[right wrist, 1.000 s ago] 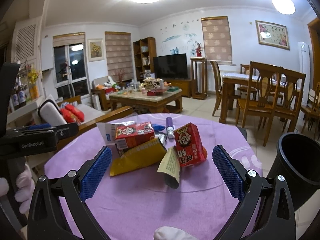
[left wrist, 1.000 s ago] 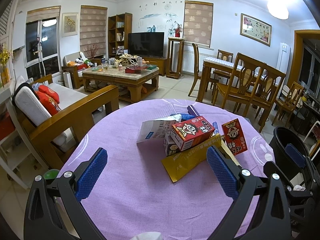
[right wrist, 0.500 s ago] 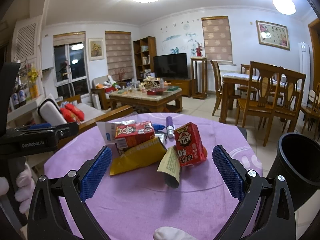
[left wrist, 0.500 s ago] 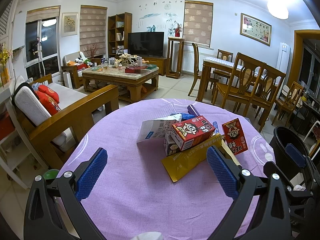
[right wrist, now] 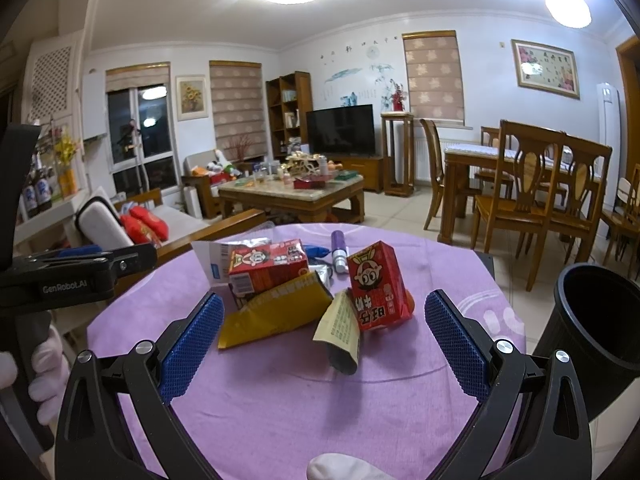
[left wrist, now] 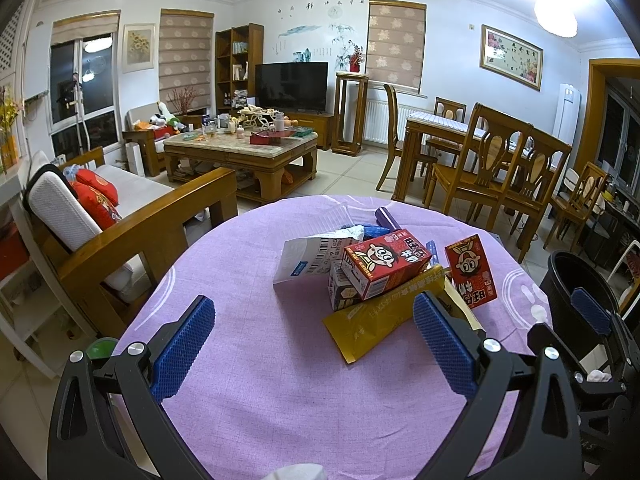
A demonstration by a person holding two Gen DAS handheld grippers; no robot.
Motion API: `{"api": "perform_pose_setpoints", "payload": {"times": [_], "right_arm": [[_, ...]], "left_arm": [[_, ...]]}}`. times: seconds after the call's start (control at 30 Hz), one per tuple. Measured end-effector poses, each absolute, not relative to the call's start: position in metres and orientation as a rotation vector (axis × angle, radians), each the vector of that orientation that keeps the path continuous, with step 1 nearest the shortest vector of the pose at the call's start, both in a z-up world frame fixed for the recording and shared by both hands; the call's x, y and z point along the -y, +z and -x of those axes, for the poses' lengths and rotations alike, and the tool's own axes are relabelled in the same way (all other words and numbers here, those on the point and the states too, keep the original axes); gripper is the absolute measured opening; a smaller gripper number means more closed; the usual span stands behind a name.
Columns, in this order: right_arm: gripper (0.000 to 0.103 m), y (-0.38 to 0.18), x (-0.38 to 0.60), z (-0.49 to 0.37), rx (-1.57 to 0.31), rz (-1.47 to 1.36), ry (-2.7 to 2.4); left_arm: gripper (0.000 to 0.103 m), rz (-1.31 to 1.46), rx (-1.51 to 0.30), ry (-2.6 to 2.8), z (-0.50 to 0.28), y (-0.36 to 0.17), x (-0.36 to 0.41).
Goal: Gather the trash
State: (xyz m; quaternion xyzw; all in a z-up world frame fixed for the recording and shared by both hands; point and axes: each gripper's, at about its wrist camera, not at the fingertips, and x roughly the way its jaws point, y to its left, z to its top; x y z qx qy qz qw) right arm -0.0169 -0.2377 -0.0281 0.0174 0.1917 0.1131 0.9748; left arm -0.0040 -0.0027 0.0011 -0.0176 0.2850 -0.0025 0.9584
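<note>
A pile of trash lies on the round table with a purple cloth [left wrist: 248, 360] [right wrist: 280, 400]. It holds a red milk carton on its side [left wrist: 384, 262] [right wrist: 266, 264], an upright red carton [left wrist: 470, 270] [right wrist: 378, 286], a gold foil bag [left wrist: 380, 320] [right wrist: 276, 312], a white paper bag [left wrist: 308, 260], a yellow leaflet [right wrist: 340, 324] and a purple tube [right wrist: 339, 248]. My left gripper [left wrist: 316, 340] is open and empty, short of the pile. My right gripper [right wrist: 324, 336] is open and empty, near the pile. A black bin [right wrist: 592, 336] [left wrist: 576, 292] stands right of the table.
A wooden sofa [left wrist: 132, 232] with red cushions stands left of the table. A coffee table [left wrist: 240, 152] and a TV stand lie behind. A dining table with wooden chairs [left wrist: 500, 168] stands at the back right. The left gripper's body [right wrist: 60, 276] shows at the left in the right wrist view.
</note>
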Motion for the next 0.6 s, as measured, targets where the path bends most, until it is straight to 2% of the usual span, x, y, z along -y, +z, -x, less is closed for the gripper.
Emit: {"api": "perform_pose_setpoints", "payload": {"times": [0.6], "right_arm": [[0.099, -0.0357, 0.2339, 0.0176, -0.394, -0.042, 0.231]], "left_arm": [[0.098, 0.063, -0.598, -0.049, 0.001, -0.0076, -0.003]]}}
